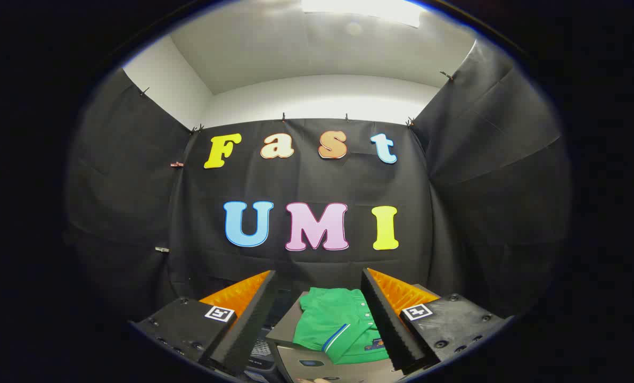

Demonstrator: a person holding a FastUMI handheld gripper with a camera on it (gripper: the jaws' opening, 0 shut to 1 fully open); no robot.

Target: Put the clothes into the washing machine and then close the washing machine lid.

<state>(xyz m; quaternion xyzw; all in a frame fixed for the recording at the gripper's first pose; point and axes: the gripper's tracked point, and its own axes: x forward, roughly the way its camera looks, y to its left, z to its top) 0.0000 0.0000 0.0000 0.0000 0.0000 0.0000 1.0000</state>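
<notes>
The gripper is seen with its two fingers spread wide, nothing being held between them; each finger slants inward toward its tip, and a small square marker is fixed on the block behind the left one, with a like marker on the right. Between the fingers, and lower than their tips, a folded green shirt is laid flat; a blue and white stripe is seen along one edge, and a row of small buttons runs near the right finger, which is overlapped by the cloth's right side in the view. Whether the finger touches the shirt cannot be told. The shirt is rested on a grey flat surface, one corner of which juts out toward the left finger; whether this is the washer's lid cannot be told. Just below it a dark panel with small keys is partly shown. Beyond the fingers the black cloth wall is hung, pinned with clips along its top, and above it a white wall and a lit ceiling are seen.
</notes>
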